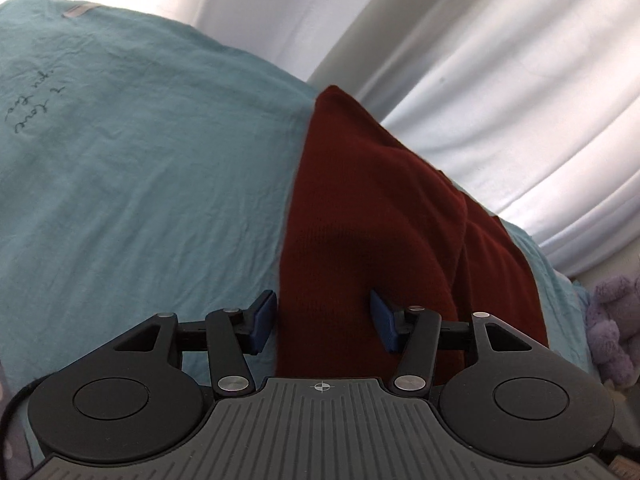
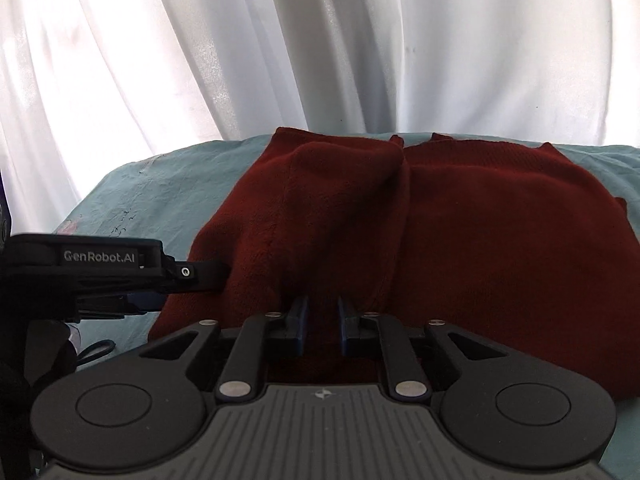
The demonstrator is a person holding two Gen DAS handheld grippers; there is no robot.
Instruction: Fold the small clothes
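Left wrist view: left gripper jaws stand well apart over the near left edge of the dark red sweater, pads not pressing it; one blue pad sits over the teal sheet, the other over the knit. Right wrist view: right gripper jaws narrow, pinching a raised fold at the sweater's near edge. Sweater lies on the sheet, left part bunched into a hump, right part flatter. White curtain behind the sweater. Purple plush toy right of the sweater, at the sheet's edge.
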